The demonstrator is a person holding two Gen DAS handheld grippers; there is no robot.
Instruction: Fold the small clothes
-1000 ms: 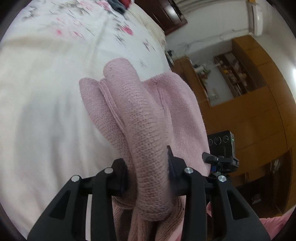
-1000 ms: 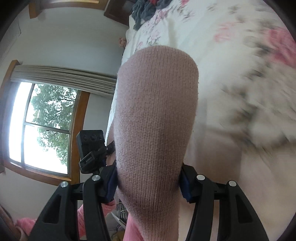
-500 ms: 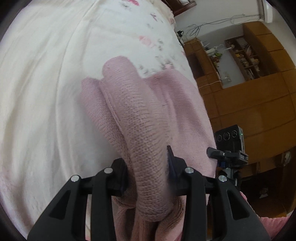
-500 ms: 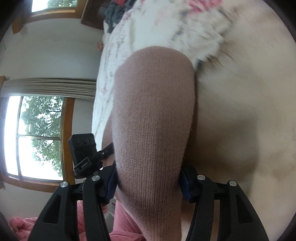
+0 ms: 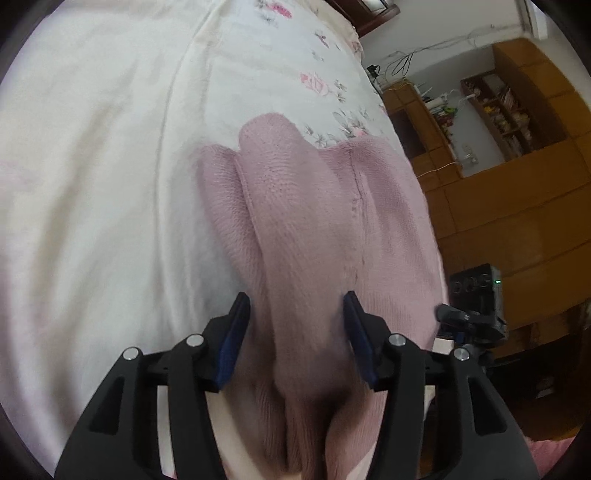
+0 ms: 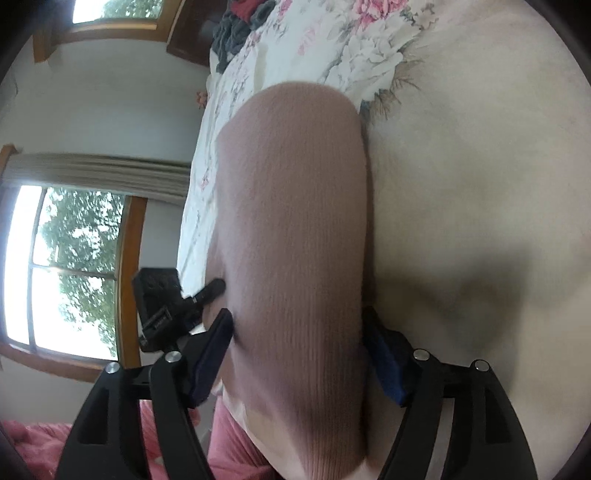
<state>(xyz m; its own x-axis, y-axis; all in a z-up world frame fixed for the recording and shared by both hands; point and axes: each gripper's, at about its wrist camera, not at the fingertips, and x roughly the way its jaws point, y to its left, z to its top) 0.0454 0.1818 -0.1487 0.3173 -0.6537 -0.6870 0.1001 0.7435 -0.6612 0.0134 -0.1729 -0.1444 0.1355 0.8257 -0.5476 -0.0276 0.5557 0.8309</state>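
A pink knitted garment [image 5: 317, 221] lies bunched in lengthwise folds on the white bed sheet [image 5: 92, 184]. My left gripper [image 5: 295, 306] straddles its near end. The blue pads [image 5: 232, 343] stand slightly off the fold, so it looks open. In the right wrist view a broad smooth fold of the same garment [image 6: 295, 240] fills the middle and runs between the fingers. My right gripper [image 6: 299, 317] is shut on it, with cloth pressed against both pads. The garment's far end rests on the sheet [image 6: 480, 184].
The bed cover turns floral [image 5: 321, 81] farther off, and dark clothes [image 6: 240, 26] are heaped at its far end. Wooden cabinets and shelves [image 5: 517, 166] stand to the right of the bed. A window [image 6: 66, 266] is on the left, and pink cloth [image 6: 33, 443] lies low at the left.
Both grippers have dropped toward the bed and the garment now lies on the sheet. The left gripper's fingers have parted a little, showing their blue pads. The right grip looks unchanged.
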